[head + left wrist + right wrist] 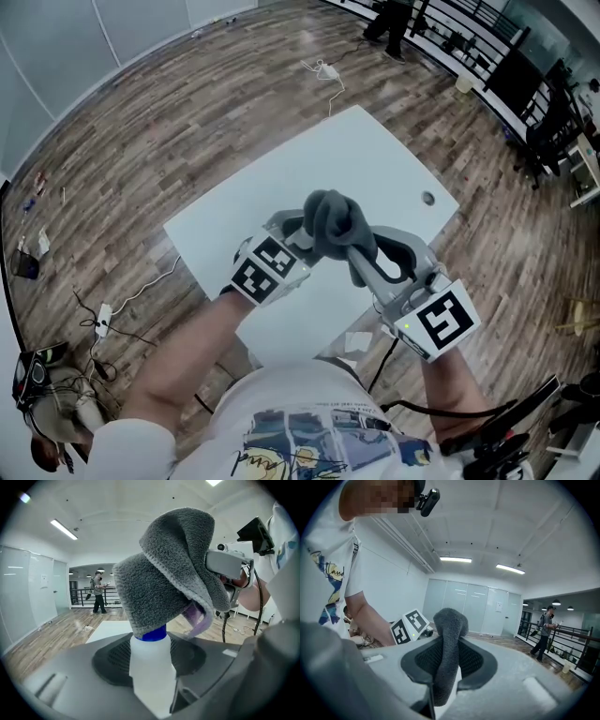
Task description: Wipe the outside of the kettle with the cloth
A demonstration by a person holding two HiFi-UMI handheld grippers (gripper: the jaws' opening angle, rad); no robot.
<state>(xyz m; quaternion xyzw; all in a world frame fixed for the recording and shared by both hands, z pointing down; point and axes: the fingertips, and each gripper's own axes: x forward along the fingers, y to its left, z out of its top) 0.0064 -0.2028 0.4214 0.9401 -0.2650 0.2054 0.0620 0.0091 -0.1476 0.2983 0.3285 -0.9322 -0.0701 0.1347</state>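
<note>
**Q:** What does each claw have hold of?

**A:** The left gripper point(150, 651), jaws about half apart, clamps the small white plastic kettle with a blue collar point(151, 677). The right gripper point(445, 667), jaws nearly together, pinches a fold of the thick grey terry cloth point(333, 220).

**Q:** Where does everything sit around the kettle?

**A:** The cloth is bunched over the kettle's top and hides everything above the collar. A lilac part point(199, 616) peeks out under the cloth's edge at the kettle's right. The right gripper is just right of the kettle. The white rectangular table point(375, 159) lies well below the kettle, which is held up in the air.

**Q:** Which step is this?

**A:** It looks like the wiping itself, at the kettle's top. The next move probably calls for drawing the cloth down and round the bare white wall while the left claw grips firmly. The patch under that claw's pads would need a fresh grip.
</note>
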